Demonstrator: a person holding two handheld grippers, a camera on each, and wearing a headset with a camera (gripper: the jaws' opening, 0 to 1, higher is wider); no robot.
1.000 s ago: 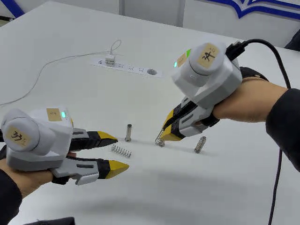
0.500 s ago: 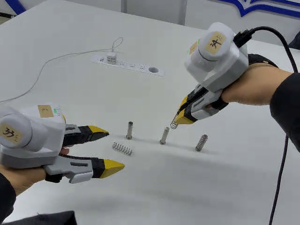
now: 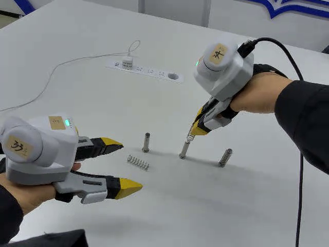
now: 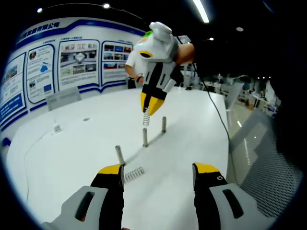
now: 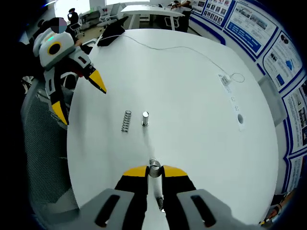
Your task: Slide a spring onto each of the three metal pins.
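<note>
By the worktop's (image 3: 77, 98) near edge the left tongs (image 3: 130, 166) gape, empty. Beyond, a loose spring (image 3: 138, 162) lies beside a bare pin (image 3: 146, 142). Farther in, the right tongs (image 3: 198, 128) pinch a spring (image 3: 190, 137) over the middle pin's (image 3: 184, 150) tip. Next it likely needs lowering straight.

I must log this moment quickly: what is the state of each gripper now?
Left gripper: open, holding nothing.
Right gripper: shut on a spring, over the middle pin.

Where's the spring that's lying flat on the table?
Head view: the flat spring lies beside the bare left pin, just ahead of the open left gripper.
</note>
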